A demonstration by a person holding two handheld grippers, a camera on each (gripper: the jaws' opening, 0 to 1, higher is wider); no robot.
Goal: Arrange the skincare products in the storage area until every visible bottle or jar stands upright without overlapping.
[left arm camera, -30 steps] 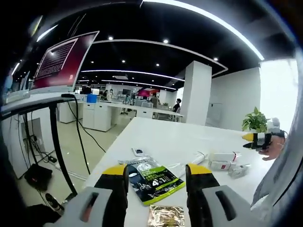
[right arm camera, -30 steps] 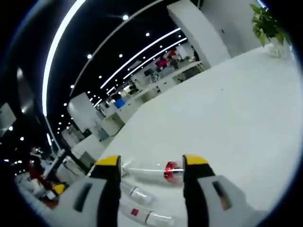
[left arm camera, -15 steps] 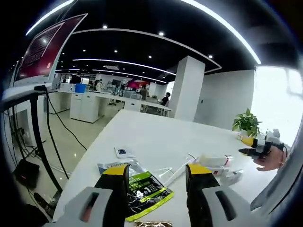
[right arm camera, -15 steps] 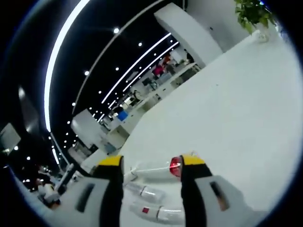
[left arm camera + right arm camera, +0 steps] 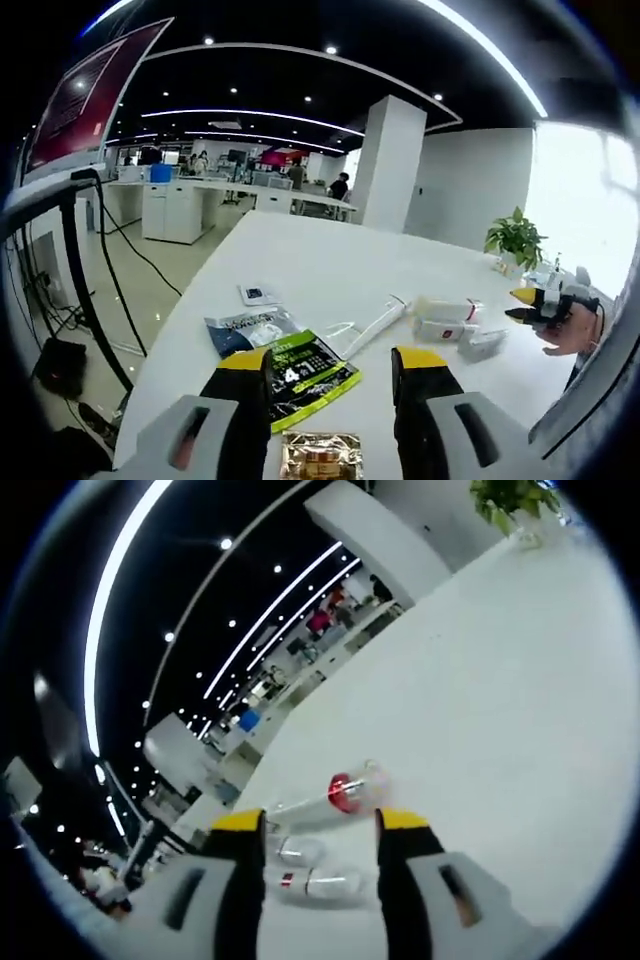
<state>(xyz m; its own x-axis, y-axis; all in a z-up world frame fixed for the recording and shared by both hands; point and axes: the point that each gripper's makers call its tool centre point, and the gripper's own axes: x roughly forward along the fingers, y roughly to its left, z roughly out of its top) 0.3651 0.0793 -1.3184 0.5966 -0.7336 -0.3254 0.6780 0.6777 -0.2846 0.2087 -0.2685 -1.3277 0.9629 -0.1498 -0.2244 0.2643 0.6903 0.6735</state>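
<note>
Several skincare items lie flat on the white table (image 5: 330,260). A long thin tube (image 5: 375,325) with a red band (image 5: 340,792) lies at the middle, with white bottles (image 5: 448,310) (image 5: 440,331) (image 5: 485,343) to its right. My left gripper (image 5: 332,362) stands open over a green sachet (image 5: 305,375), holding nothing. My right gripper (image 5: 320,822) is open, its tips just short of the tube, with two lying bottles (image 5: 300,852) (image 5: 320,883) showing between the jaws. It also appears at the far right (image 5: 535,303), held by a hand.
A blue-grey sachet (image 5: 248,328), a small white card (image 5: 257,294) and a gold packet (image 5: 320,455) lie near the table's left edge. A potted plant (image 5: 515,240) stands at the far corner. Beyond are office desks, a monitor (image 5: 85,95) and cables.
The right view has pulled back: the red-banded tube, earlier between the jaw tips, now lies beyond them. The left view has drifted, so the sachets and bottles show more fully. Nothing was gripped.
</note>
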